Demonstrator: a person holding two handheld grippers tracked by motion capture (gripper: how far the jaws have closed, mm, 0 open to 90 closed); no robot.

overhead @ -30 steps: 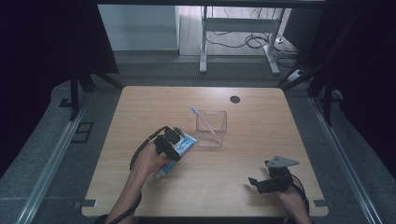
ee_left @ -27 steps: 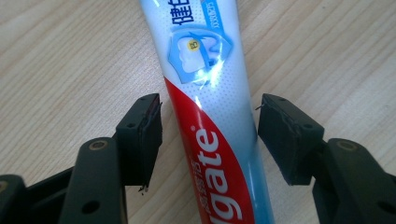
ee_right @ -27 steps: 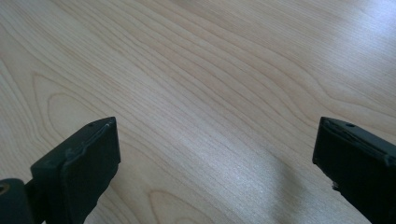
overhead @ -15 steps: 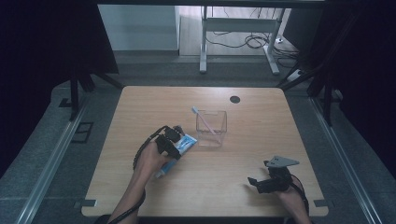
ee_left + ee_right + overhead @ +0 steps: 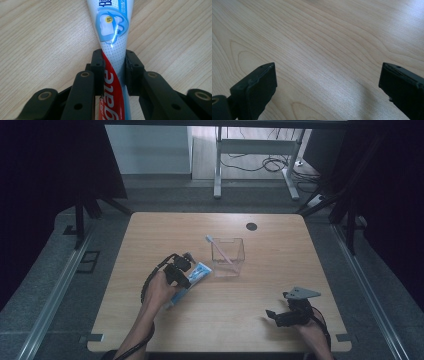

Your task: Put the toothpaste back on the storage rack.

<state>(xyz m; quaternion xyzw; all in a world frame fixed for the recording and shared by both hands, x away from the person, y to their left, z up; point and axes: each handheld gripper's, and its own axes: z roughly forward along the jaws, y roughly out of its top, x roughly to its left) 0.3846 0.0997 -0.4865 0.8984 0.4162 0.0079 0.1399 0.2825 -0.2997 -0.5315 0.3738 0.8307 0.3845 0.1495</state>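
While the right hand-held gripper (image 5: 272, 316) is idling wide open, the left hand-held gripper (image 5: 113, 65), jaws having just been closing, is squeezing the toothpaste tube (image 5: 112, 37) lying on the surface (image 5: 260, 295) at eight o'clock from the clear cup (image 5: 227, 257).

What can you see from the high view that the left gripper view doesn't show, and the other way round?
High view: the clear cup with a toothbrush in it, the right gripper, open, and the whole table.

Left gripper view: the tooth picture and the red lettering on the toothpaste tube, and the black fingers pressing its sides.

Both: the left gripper shut on the tube, lying on the wooden table.
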